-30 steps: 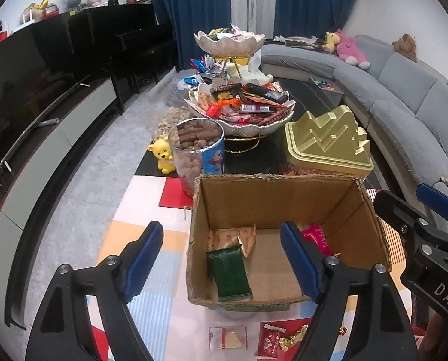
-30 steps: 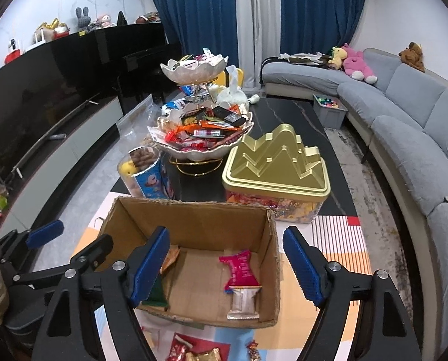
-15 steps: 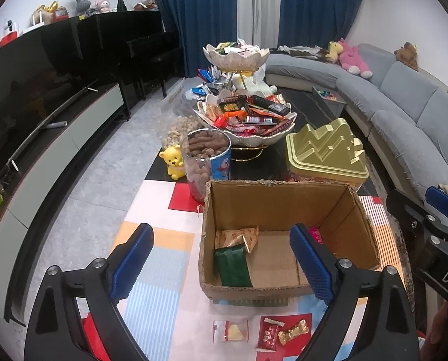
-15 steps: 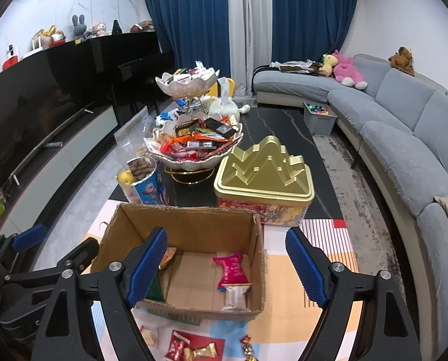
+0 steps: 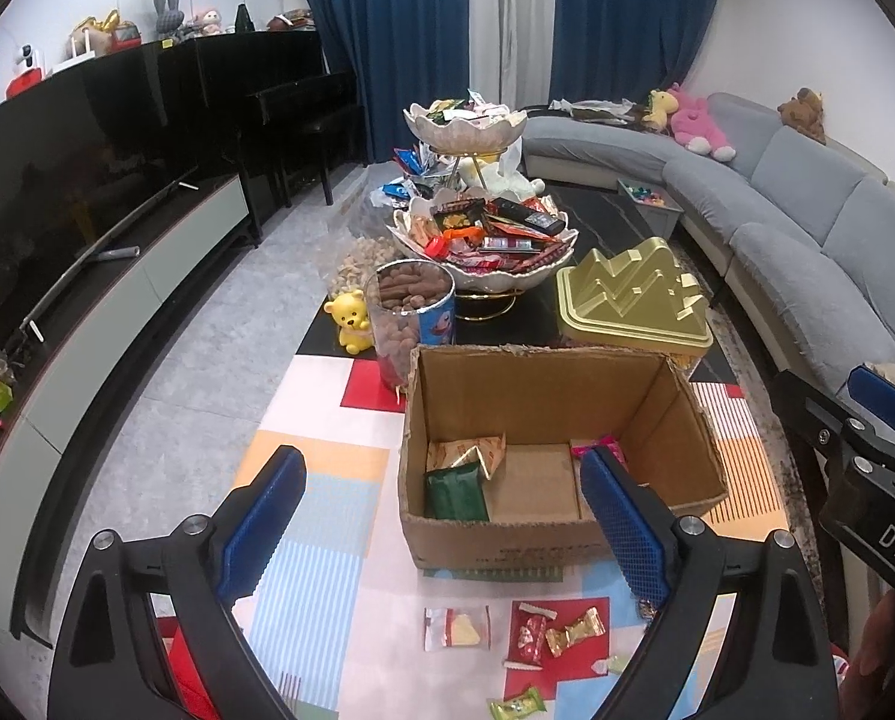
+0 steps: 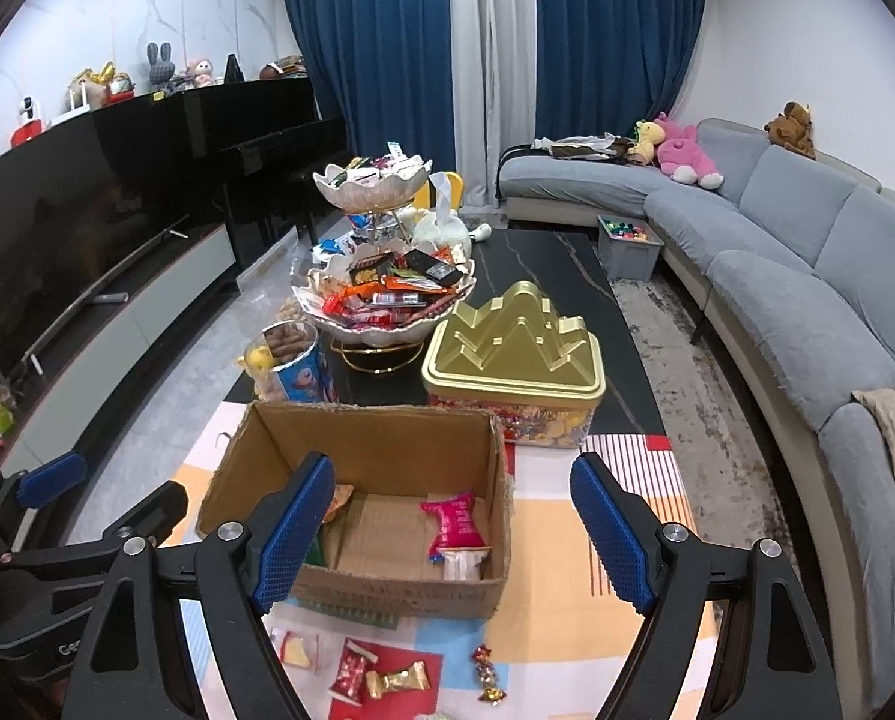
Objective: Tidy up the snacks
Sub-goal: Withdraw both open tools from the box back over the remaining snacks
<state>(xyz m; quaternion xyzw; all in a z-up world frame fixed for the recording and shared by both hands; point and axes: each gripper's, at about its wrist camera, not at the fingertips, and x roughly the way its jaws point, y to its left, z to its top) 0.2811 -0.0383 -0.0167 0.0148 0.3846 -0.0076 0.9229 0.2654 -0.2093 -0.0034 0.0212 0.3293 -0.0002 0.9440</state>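
Note:
An open cardboard box point(image 5: 555, 396) stands on a colourful mat. Inside it lie a green packet point(image 5: 456, 489), a gold-orange packet point(image 5: 465, 453) and a pink packet point(image 6: 456, 519) with a white packet point(image 6: 462, 564) below it. Loose snacks lie on the mat in front of the box: a white-yellow packet point(image 5: 456, 629), a red packet point(image 5: 531, 630), a gold candy point(image 5: 574, 633) and a multicolour candy point(image 6: 486, 669). My left gripper point(image 5: 441, 462) hangs open above the box's near left side, nothing between its pads. My right gripper point(image 6: 452, 468) is open and empty over the near right side.
Behind the box stand a jar of nuts point(image 5: 411, 312), a yellow bear figure point(image 5: 351, 321), a two-tier bowl stand full of snacks point(image 5: 483, 252) and a gold tin point(image 5: 627, 300). A grey sofa point(image 6: 807, 300) runs along the right, a TV console point(image 5: 117, 276) along the left.
Both grippers have drawn back and up from the box, so more of the loose snacks in front now shows. The left jaws have spread wider.

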